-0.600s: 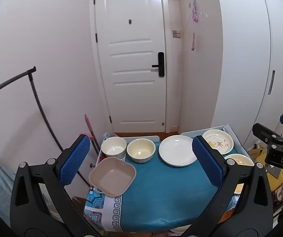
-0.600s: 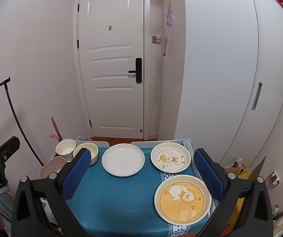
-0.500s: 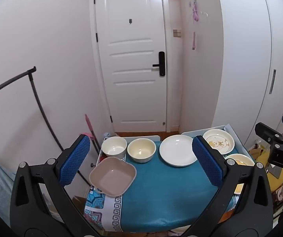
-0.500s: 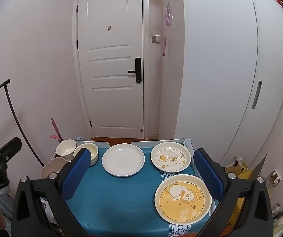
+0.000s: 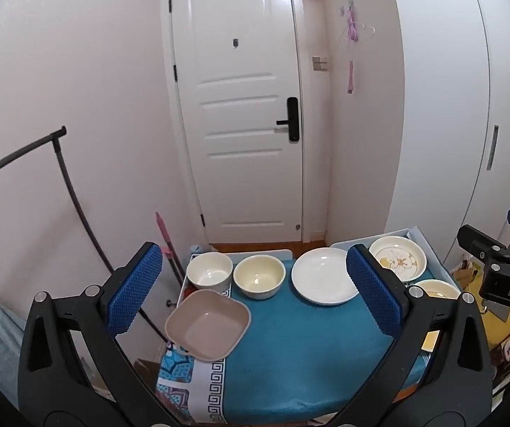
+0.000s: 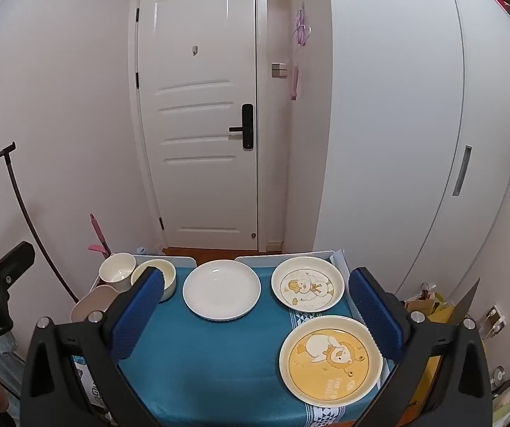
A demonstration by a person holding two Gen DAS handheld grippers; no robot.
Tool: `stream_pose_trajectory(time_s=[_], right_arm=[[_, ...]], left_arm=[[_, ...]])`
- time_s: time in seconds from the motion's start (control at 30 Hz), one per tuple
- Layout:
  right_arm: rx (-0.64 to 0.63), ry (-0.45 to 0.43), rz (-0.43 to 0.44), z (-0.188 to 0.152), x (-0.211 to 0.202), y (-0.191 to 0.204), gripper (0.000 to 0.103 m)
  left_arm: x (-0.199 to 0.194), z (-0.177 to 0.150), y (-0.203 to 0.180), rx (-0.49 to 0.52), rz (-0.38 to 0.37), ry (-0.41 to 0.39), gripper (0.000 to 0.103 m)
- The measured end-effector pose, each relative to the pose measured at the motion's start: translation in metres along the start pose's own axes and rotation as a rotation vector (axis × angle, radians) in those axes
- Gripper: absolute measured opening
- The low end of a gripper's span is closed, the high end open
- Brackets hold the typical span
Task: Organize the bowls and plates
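Note:
On a small table with a blue cloth stand a square tan bowl at the front left, a white bowl, a cream bowl, a plain white plate and a white duck plate. The right wrist view shows the white plate, the duck plate and a yellow cartoon plate at the front right. My left gripper is open and empty, held above the table. My right gripper is open and empty too.
A white door and walls stand behind the table. A black curved rack pole and a pink mop handle are at the left. White trays lie at the table's far edge. Clutter lies on the floor at the right.
Both views have shifted very slightly; the dishes have not moved and both grippers stay open.

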State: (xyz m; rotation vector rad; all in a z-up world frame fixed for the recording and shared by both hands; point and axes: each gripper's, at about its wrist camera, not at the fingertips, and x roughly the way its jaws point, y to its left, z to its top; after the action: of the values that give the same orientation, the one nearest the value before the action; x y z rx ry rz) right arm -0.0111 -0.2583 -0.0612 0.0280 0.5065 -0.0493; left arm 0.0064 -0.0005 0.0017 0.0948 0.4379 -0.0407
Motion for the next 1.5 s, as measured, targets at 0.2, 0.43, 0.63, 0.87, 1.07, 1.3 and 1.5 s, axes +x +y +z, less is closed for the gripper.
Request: stream_pose_trajectory(time_s=[0.2, 0.43, 0.63, 0.87, 1.07, 1.3, 1.5], right_arm=[[0.0, 0.009, 0.001, -0.001, -0.003, 0.001, 0.103], [0.006, 0.008, 0.002, -0.001, -0.009, 0.0, 0.103], [0.008, 0.008, -0.002, -0.006, -0.02, 0.001, 0.103], [0.013, 0.002, -0.002, -0.01, -0.031, 0.0, 0.103], [0.015, -0.001, 0.001, -0.01, -0.035, 0.0, 0.103], [0.007, -0.007, 0.003, -0.008, -0.038, -0.001, 0.103], [0.009, -0.004, -0.002, -0.01, -0.036, 0.001, 0.103]], left_arm=[[0.0, 0.001, 0.001, -0.003, 0.0, 0.007, 0.103], [-0.009, 0.001, -0.001, 0.001, 0.003, 0.0, 0.103], [-0.018, -0.001, -0.004, 0.001, 0.004, -0.005, 0.103], [-0.03, -0.005, -0.006, 0.004, 0.006, -0.014, 0.103], [-0.036, -0.008, -0.005, 0.005, 0.011, -0.016, 0.103], [-0.037, -0.009, -0.003, -0.003, 0.014, -0.015, 0.103], [-0.036, -0.009, -0.003, -0.005, 0.011, -0.008, 0.103]])
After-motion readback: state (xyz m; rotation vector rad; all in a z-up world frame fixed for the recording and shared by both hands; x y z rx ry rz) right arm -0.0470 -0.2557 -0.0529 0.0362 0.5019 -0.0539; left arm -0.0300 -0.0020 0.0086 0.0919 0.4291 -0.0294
